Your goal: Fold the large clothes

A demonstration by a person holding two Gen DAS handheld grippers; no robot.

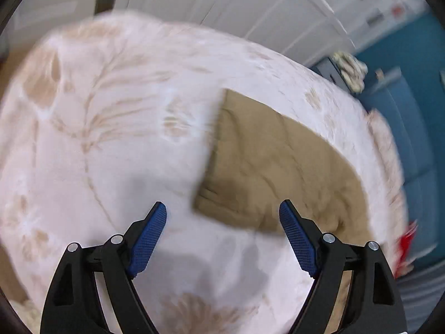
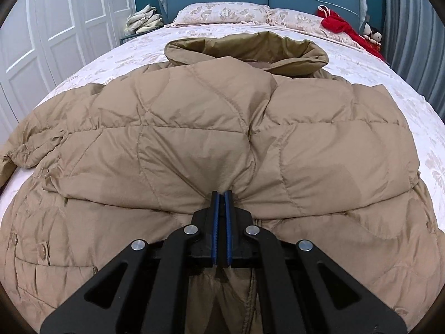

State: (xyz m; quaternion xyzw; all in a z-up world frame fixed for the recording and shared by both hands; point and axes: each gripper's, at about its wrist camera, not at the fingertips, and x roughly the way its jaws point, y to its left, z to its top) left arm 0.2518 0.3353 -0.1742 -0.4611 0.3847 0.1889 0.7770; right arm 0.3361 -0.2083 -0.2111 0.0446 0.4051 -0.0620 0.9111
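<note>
Pinching a fold of the tan quilted puffer coat (image 2: 211,128), your right gripper (image 2: 221,194) has its blue-padded fingers (image 2: 215,222) closed tight on the fabric, which puckers in radiating creases at the tips.

Item: coat. Spread across the bed with the pale floral bedspread (image 2: 389,89), hood (image 2: 247,53) toward the floral pillows (image 2: 222,14), one sleeve (image 2: 36,144) bunched at the picture's left edge. Snap buttons (image 2: 42,248) show on the lower front panel.

Item: left gripper (image 1: 222,217). Fingers (image 1: 147,239) stand wide apart with nothing between them, hovering above bare bedspread (image 1: 111,139); a flat tan corner of the coat (image 1: 278,167) lies just ahead and to the right. This view is smeared by motion blur.

Risks, as judged from here:
- You hold only a thin pinch of slippery shell. Pull hard and it may slide out of the right fingers, or lift the top layer alone and leave the filling and lower layer behind.
- With one point held, the puffy bulk is likely to twist or slump sideways, giving you a crooked fold.
- Closing the left fingers while the view is blurred could catch bedspread along with coat.
- The bunched sleeve may get trapped inside the fold.
</note>
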